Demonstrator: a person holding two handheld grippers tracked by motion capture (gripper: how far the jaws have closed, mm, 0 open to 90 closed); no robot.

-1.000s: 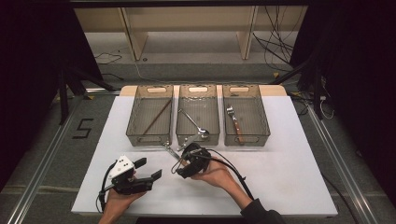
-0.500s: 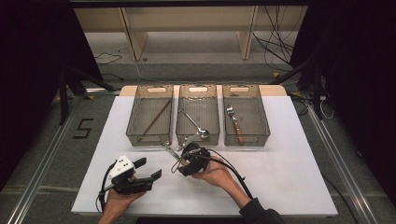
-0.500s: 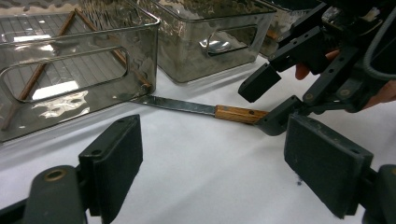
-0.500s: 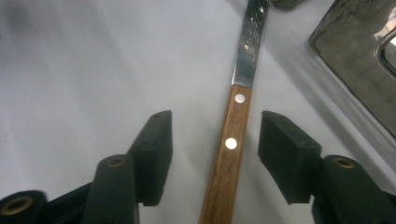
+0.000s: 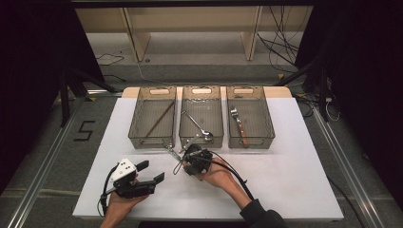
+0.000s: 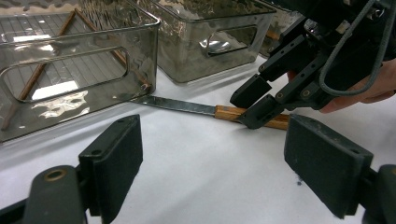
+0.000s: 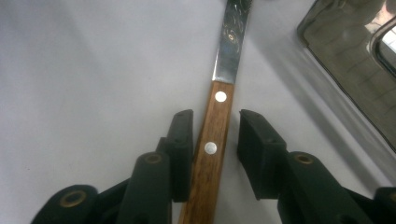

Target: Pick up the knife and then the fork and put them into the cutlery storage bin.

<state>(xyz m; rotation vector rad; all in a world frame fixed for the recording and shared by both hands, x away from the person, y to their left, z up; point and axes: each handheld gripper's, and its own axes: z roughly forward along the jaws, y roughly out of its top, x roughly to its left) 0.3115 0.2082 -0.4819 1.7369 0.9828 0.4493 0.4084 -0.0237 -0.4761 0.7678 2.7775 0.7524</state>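
A knife (image 5: 172, 151) with a wooden handle (image 7: 212, 140) and steel blade (image 6: 177, 105) lies flat on the white table, just in front of the bins. My right gripper (image 7: 212, 126) is lowered over the handle, one jaw on each side with narrow gaps, so it is open around it. The left gripper view shows the right gripper (image 6: 256, 103) tilted down onto the handle. My left gripper (image 5: 151, 171) sits nearer the table's front left, wide open and holding nothing, pointed toward the knife.
Three smoky clear bins stand in a row at the back: the left bin (image 5: 142, 142) holds chopsticks (image 5: 159, 118), the middle bin (image 5: 202, 90) a spoon (image 5: 197, 126), the right bin (image 5: 271, 128) a fork (image 5: 239, 126). Bare white tabletop (image 5: 294, 175) stretches to the right.
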